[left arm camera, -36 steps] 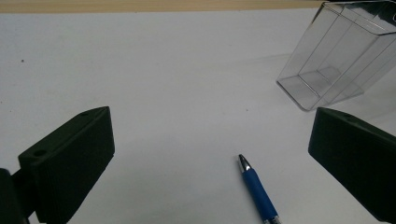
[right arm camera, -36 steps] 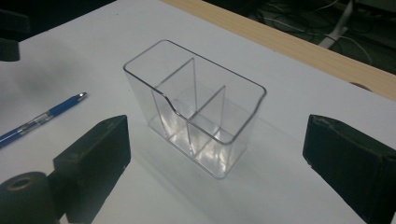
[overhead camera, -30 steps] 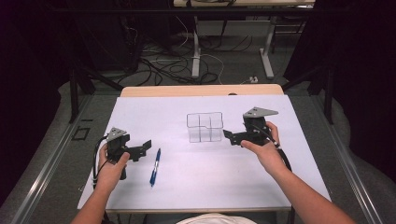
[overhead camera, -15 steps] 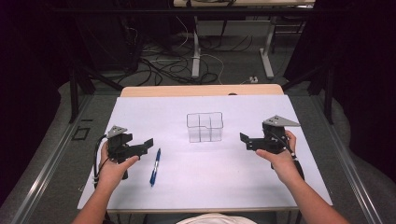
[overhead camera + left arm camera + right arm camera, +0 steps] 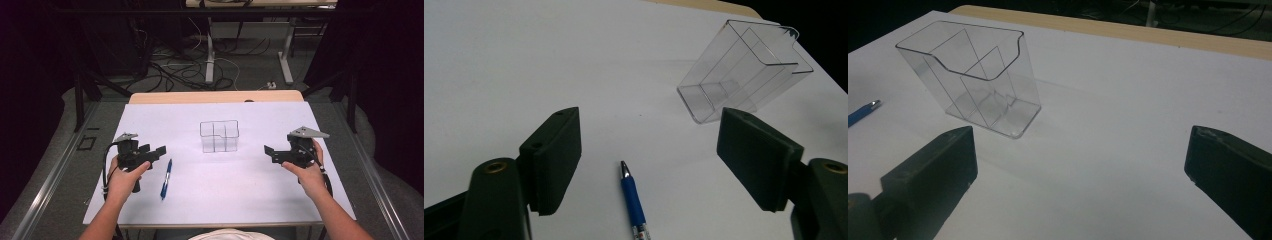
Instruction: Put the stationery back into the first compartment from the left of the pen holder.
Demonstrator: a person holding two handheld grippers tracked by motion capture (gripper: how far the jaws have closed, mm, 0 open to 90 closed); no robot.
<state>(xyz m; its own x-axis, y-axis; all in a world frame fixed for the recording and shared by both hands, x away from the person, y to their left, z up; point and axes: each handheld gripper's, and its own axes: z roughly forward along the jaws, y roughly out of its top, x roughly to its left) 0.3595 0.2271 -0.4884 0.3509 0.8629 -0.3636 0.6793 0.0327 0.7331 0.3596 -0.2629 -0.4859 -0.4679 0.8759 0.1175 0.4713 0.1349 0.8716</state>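
A clear plastic holder (image 5: pixel 219 136) with inner dividers stands upright near the middle of the white table (image 5: pixel 260 200); it also shows in the left gripper view (image 5: pixel 744 75) and the right gripper view (image 5: pixel 973 80). A blue pen (image 5: pixel 166 179) lies flat to its front left, its tip (image 5: pixel 624 167) pointing toward the holder. My left gripper (image 5: pixel 159 151) hovers just left of the pen, open and empty (image 5: pixel 649 160). My right gripper (image 5: pixel 269 152) is held well to the right of the holder, open with nothing between its jaws (image 5: pixel 1080 170).
A wooden strip (image 5: pixel 215 96) runs along the table's far edge. Beyond it, cables (image 5: pixel 170 70) and metal table legs (image 5: pixel 210 50) sit on the dark floor. A metal rail (image 5: pixel 372 190) runs along the right side.
My right gripper has drawn back from beside the holder toward the right and slightly nearer the person. The left gripper has barely shifted. Holder and pen stay put.
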